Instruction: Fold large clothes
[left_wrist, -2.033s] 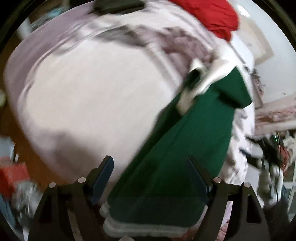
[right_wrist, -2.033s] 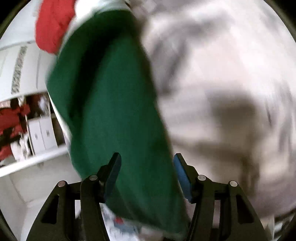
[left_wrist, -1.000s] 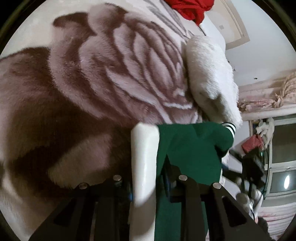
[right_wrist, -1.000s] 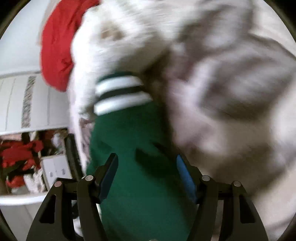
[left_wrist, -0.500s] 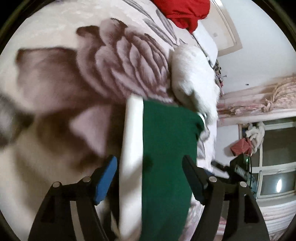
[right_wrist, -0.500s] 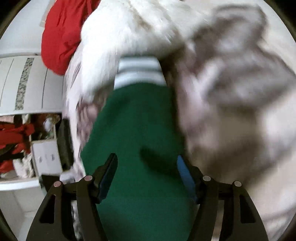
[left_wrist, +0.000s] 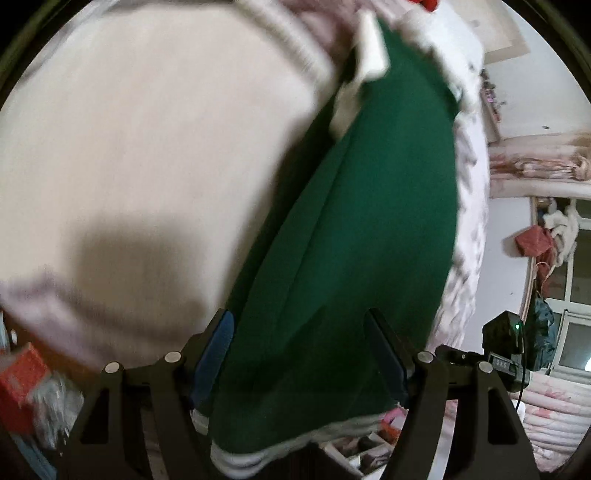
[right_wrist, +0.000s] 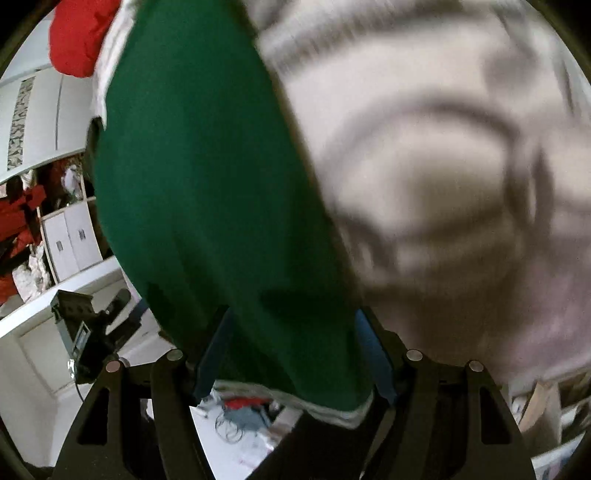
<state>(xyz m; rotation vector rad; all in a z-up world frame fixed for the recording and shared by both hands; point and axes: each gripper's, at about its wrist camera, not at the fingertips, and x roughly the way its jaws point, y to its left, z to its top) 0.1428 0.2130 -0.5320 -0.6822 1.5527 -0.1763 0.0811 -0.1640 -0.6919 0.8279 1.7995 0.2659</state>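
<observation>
Left wrist view: my left tongs (left_wrist: 299, 354) stand wide, pads clear of the folded dark-green knit garment (left_wrist: 354, 240) with its white ribbed hem (left_wrist: 266, 448), which lies long and narrow on the plush cream-and-brown patterned bed blanket (left_wrist: 147, 147) and runs to the near edge. Right tongs (right_wrist: 295, 350) are wide too, straddling the hem end, nothing gripped.

I read this as between folds: lengthwise fold done, cross fold pending. Next move needs both tongs to pinch the hem corners and carry them toward the far end. Knit looks soft and limp; blanket is fuzzy, may drag. Crumpled red cloth (right_wrist: 79, 35) lies beyond.
</observation>
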